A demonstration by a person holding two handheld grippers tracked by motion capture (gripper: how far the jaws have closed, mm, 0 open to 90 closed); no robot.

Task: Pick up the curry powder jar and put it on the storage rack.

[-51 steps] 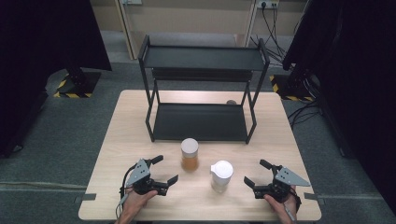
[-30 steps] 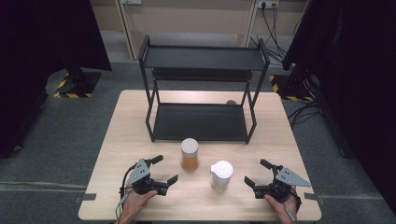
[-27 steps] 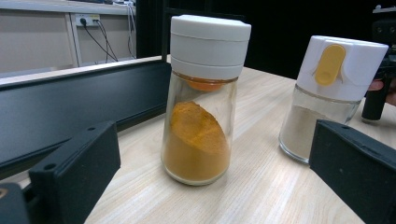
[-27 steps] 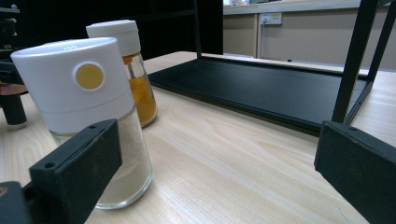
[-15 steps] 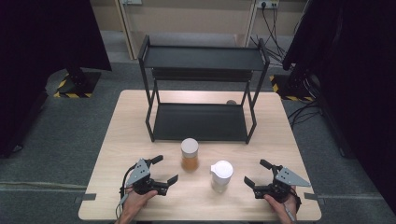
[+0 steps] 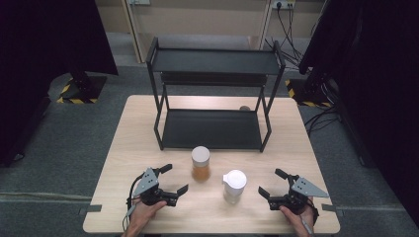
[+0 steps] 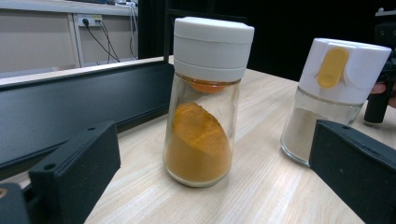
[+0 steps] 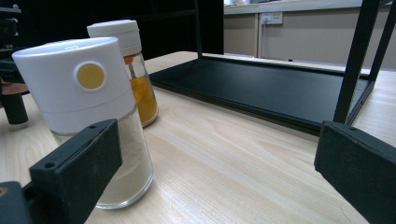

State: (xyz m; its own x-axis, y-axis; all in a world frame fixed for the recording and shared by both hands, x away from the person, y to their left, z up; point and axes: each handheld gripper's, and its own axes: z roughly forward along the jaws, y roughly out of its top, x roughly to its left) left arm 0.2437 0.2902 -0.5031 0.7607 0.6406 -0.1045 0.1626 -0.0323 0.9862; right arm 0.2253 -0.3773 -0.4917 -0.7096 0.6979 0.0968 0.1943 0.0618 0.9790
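Two glass shakers stand upright mid-table. One holds orange powder [image 6: 200,163] [image 7: 201,102] [image 8: 135,70] under a white cap. The other holds pale powder [image 6: 234,185] [image 7: 327,95] [image 8: 88,112] under a white lid with a yellow button. My left gripper [image 6: 174,179] rests near the front edge, left of the orange shaker, open and holding nothing. My right gripper [image 6: 272,182] sits at the front right, right of the pale shaker, open as well. In both gripper views the jaws stand wide apart with the shakers beyond them.
A black two-shelf metal rack [image 6: 212,94] [image 8: 261,88] [image 7: 70,102] stands at the back of the wooden table [image 6: 148,133]. A small round object [image 6: 244,107] lies behind the rack's right side. Dark curtains and cables lie beyond the table.
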